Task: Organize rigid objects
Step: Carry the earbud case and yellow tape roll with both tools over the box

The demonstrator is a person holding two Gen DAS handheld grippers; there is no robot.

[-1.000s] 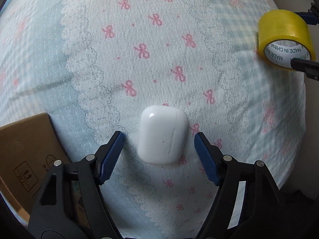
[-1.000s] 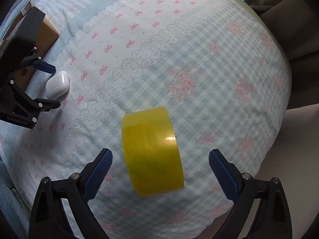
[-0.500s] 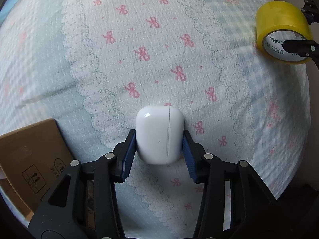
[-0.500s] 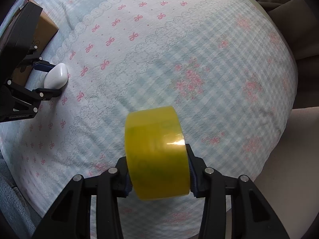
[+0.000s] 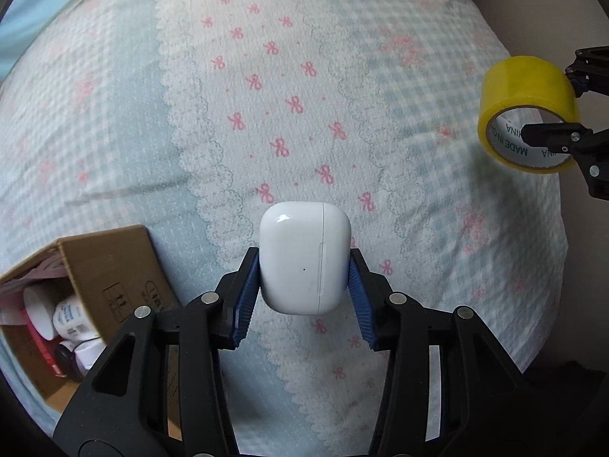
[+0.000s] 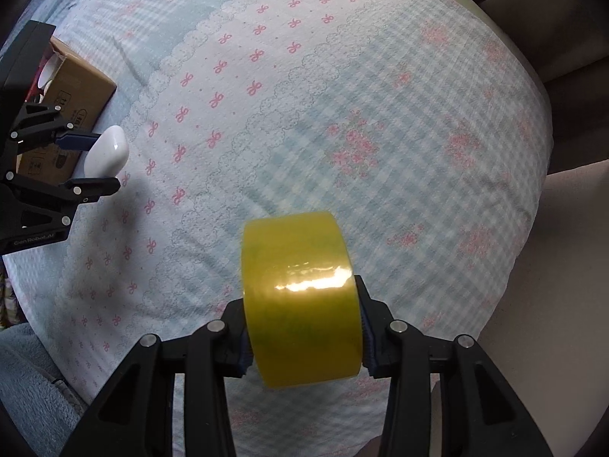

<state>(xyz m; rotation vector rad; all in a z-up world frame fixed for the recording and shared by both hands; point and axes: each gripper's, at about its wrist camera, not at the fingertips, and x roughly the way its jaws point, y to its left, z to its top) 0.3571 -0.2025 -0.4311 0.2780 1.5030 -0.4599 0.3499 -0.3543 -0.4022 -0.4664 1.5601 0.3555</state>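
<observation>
A home, most likely a bedroom. A bed (image 6: 380, 114) fills the view, spread with a pale blue checked cover (image 5: 437, 87) printed with pink bows and lace-like scallops. A grey fleecy blanket (image 6: 26, 392) lies at its edge, and a small cardboard box (image 5: 106, 262) of household bits sits on the bedding.

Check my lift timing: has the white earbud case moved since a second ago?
Yes. The white earbud case, clamped by the left gripper, has risen off the bedspread, toward the cardboard box.
</observation>
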